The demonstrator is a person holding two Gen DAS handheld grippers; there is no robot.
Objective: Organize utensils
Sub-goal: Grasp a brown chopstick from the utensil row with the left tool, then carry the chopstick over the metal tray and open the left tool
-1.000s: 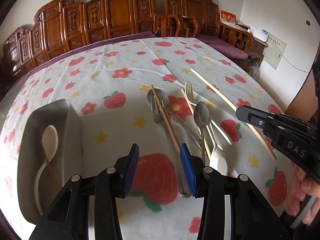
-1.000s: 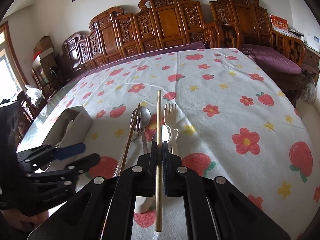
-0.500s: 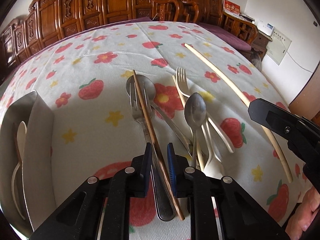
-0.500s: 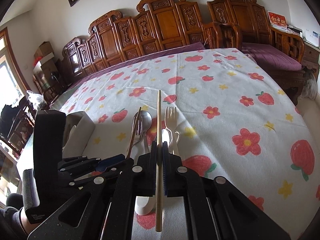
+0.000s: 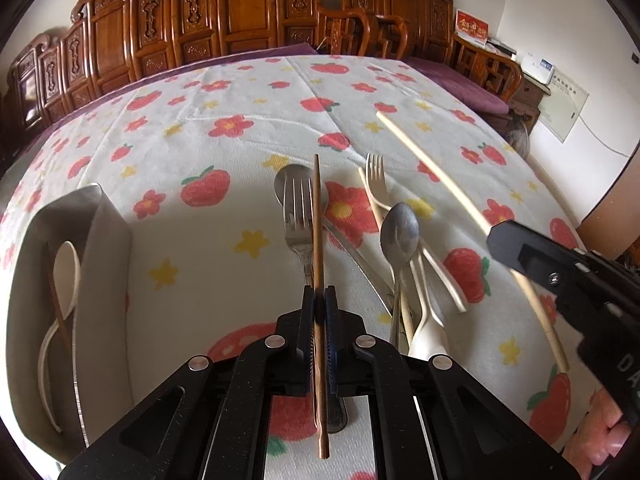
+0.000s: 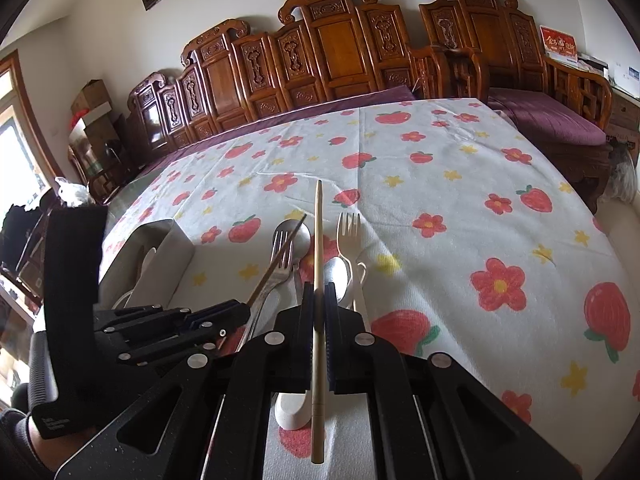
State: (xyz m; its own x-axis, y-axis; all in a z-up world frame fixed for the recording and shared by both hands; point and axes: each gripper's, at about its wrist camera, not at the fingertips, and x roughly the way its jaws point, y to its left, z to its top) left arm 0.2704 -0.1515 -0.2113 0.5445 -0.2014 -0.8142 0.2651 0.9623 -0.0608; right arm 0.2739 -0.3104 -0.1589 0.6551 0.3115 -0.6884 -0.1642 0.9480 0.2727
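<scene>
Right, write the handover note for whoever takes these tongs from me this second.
Left tongs: shut on the brown chopstick, which sticks out forward over the metal fork.
Right tongs: shut on the pale chopstick.
Metal tray on the left: holds a white spoon and a dark stick-like piece.
On the tablecloth, a loose pile: metal fork, large metal spoon, small metal spoon, cream fork, other cream pieces.
Left to do: place both chopsticks, then the pile, presumably in the tray.
</scene>
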